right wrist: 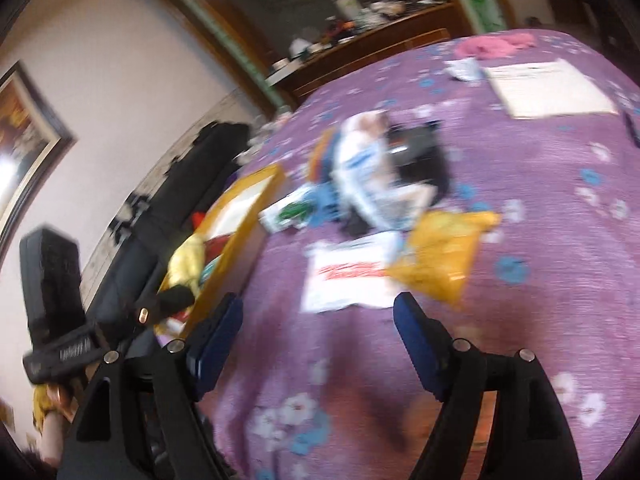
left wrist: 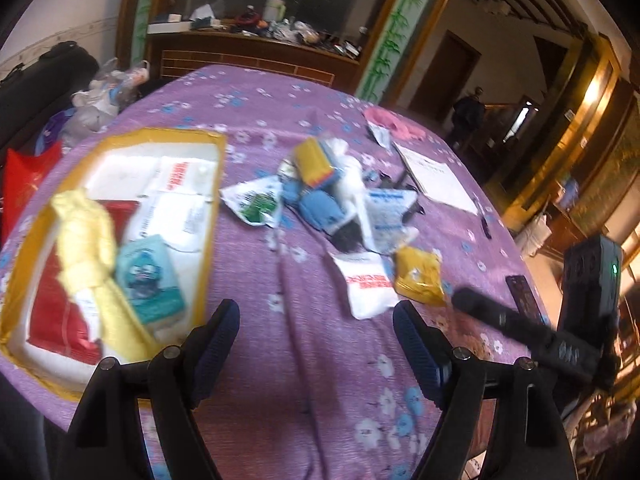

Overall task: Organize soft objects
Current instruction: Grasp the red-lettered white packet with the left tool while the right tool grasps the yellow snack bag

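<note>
Both grippers empty, jaws wide apart: left gripper, right gripper. Yellow cloth and teal packet in foam box at 9 o'clock; packet pile at 12, yellow pouch at 2 on purple tablecloth.

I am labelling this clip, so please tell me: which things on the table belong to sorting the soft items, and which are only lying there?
Part of the job:
- box
- yellow cloth, in the box
- teal packet, in the box
- yellow packet
- white packet
- mixed pile

Lying about:
- paper sheet
- remote
- pink cloth, possibly
</note>
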Available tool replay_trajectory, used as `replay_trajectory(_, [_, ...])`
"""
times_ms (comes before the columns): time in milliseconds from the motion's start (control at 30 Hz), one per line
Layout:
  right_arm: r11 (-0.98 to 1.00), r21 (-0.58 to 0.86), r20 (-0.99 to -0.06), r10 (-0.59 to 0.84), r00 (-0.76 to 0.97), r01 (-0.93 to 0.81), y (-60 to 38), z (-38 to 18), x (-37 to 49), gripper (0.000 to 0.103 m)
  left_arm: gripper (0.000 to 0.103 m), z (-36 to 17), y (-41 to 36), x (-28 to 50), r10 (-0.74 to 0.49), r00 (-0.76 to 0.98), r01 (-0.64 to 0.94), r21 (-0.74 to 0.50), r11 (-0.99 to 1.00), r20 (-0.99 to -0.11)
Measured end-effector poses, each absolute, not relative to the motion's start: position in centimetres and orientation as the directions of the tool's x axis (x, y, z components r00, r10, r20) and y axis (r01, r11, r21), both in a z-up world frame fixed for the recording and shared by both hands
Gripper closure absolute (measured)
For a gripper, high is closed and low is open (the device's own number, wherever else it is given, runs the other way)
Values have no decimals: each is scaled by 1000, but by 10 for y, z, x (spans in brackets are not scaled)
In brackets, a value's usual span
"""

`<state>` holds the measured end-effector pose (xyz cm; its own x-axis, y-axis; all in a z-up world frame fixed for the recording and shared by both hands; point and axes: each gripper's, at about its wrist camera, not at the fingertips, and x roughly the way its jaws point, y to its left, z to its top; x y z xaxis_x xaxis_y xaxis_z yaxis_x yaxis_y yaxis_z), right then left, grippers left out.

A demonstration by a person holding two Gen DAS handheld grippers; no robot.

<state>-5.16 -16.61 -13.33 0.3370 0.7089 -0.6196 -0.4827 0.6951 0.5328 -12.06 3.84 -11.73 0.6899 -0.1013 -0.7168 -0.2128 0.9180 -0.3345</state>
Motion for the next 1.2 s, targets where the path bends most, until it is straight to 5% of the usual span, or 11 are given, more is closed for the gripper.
replay_trajectory(300, [789,544,-710,614,344,-286,-176,-155,2,27,21,-125,27,-109,-121,663,-200,-330,923,-738])
replay_trajectory(700, [864,426,-750,503,429,-268,-154,-170,2,59,22,-153,12,-46,-212,599,-135,-358,924,-772])
replay_trajectory(767, [859,437,-747,512,424,-266,-156,-171,3,60,29,-163,11,-31,-222,575,-144,-364,920,-788])
replay_trajectory(833, [855,448,-742,519,424,-263,-157,-171,4,61,54,-176,11,-18,-250,531,-163,-387,908,-810])
replay_trajectory(933, [845,464,-733,535,420,-267,-159,-172,4,62,76,-181,12,-13,-250,531,-192,-402,895,-809])
replay_trajectory(1200, [828,495,-714,561,420,-264,-162,-172,3,62,95,-163,28,-51,-318,584,-196,-510,838,-747])
